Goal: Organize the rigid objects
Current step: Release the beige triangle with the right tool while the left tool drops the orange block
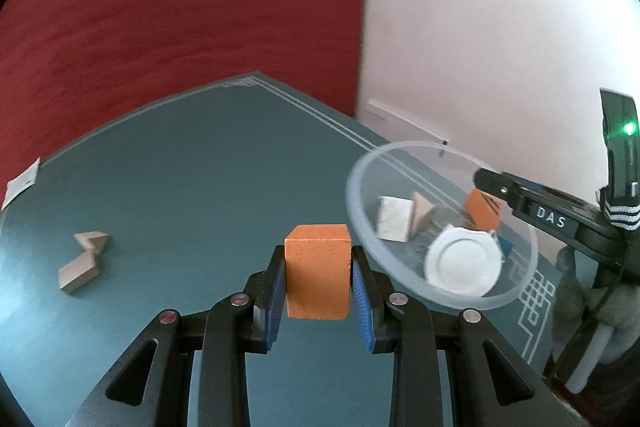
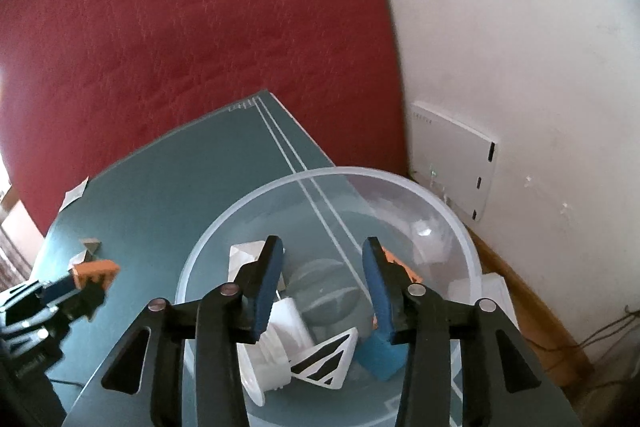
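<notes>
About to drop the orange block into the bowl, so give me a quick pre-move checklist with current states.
1. Left gripper jaws clamped on orange block: ok.
2. Block lifted clear of the table: cannot tell.
3. Block over the clear bowl: not ok, it sits left of the rim.
4. Bowl opening free: not ok, right gripper hangs over it, jaws open and empty.
5. Room in the bowl: ok, though the white cup and other pieces lie inside.
6. Wooden zigzag piece on the table: not yet sorted.

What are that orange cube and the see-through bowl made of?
Orange cube, held in the left tool: probably painted wood, matte, with faint grain showing through. Bowl: likely frosted plastic, translucent, with a thick cloudy rim; glass can't be excluded.
</notes>
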A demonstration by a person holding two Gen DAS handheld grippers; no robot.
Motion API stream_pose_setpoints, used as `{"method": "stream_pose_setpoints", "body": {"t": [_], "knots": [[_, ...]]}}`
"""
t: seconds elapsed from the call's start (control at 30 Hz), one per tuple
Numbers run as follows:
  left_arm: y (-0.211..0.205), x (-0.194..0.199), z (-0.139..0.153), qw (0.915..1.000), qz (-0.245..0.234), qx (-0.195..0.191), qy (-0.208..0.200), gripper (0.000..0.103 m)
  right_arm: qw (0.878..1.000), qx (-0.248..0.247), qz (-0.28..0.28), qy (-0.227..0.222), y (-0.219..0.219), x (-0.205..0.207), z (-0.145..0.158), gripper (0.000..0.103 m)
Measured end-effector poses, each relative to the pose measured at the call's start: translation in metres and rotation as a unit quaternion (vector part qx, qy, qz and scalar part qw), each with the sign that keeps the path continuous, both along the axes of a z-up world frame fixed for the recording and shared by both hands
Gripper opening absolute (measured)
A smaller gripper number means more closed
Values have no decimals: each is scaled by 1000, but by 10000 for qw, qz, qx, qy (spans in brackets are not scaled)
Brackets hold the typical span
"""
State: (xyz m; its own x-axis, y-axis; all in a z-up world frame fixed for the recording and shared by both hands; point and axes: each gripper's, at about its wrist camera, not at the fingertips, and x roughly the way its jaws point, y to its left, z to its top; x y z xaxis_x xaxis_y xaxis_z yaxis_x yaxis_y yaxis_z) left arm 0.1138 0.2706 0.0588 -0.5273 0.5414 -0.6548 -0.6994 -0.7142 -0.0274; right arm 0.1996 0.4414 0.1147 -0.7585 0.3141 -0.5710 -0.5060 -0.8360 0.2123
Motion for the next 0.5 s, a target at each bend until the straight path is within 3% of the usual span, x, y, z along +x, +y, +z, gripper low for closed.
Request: {"method": "stream_pose_setpoints", "body": {"t": [0.43,0.5], "knots": [[37,10,-2,9987,-503,2,-12,32,10000,-24,5,85,1,-1,-3,44],[40,7,-5,9987,-502,-15,-100,47,10000,-22,9,90,1,-1,-3,45]]}}
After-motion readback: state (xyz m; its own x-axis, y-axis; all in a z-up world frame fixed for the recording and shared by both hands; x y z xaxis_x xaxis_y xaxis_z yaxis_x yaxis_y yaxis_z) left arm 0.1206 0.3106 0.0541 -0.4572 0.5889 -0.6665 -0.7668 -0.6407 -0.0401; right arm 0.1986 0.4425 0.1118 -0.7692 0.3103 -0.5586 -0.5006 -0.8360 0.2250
